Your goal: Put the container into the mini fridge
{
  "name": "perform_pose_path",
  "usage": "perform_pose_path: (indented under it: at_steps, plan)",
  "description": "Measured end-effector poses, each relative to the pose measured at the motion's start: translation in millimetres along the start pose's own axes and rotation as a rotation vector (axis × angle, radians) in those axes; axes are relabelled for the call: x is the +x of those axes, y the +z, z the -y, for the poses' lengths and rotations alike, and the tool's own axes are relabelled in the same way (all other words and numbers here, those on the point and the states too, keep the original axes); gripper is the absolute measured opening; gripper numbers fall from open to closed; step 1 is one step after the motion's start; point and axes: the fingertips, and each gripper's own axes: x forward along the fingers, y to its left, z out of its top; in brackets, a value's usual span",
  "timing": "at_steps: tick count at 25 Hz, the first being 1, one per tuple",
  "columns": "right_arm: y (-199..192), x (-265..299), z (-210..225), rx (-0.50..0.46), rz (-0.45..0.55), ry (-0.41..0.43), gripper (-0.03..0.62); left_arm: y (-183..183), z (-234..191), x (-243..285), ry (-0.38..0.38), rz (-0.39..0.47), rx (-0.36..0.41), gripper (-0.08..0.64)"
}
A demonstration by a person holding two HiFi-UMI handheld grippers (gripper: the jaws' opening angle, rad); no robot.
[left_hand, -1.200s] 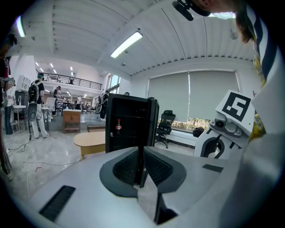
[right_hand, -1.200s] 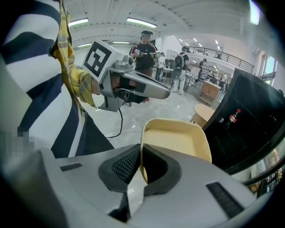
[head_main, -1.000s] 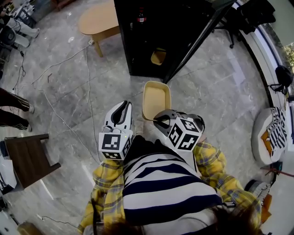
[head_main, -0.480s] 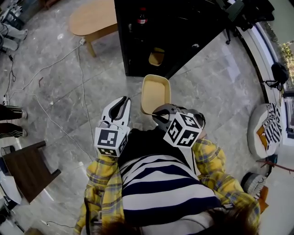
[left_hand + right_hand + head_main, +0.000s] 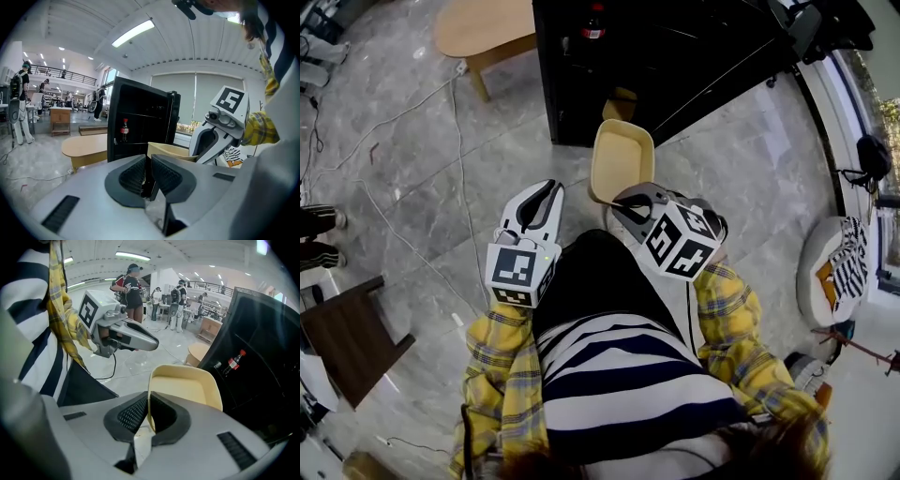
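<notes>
Carried forward, the cream rectangular plastic container (image 5: 622, 159), rim pinched by the right hand-held gripper (image 5: 623, 204), now hangs top centre before the black mini fridge (image 5: 694, 56), a small yellow object (image 5: 620, 105) just ahead. Left hand-held gripper (image 5: 542, 192): closed, empty. Oval wooden table (image 5: 483, 28) upper left.

From the head, we look steeply down past the striped shirt (image 5: 619, 375) onto the floor (image 5: 422, 187), with the open mini fridge (image 5: 656, 56) at the top edge. Our left gripper (image 5: 546, 189) camera faces level along its jaws toward that fridge; our right gripper (image 5: 623, 202) camera sits close behind the beige container (image 5: 187, 390). All three views share fridge, container and cola bottle (image 5: 124, 130).
</notes>
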Motion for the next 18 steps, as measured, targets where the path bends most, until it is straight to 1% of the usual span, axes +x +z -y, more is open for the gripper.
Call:
perform_pose_path:
  at_steps: [6,14,18]
  plan:
    - [-9.1,5.7,37.1,-0.031,0.002,0.041,0.034,2.9,-7.2,33.9,0.057,-0.003,-0.031,0.048]
    - [-28.3,17.3,95.1,-0.051,-0.025,0.064,0.034,2.5,-17.7,86.2,0.109,-0.007,-0.083,0.048]
    - [-33.0,23.3,121.8,-0.059,-0.030,0.060,0.034,6.0,-24.0,106.0,0.131,0.004,-0.086,0.048]
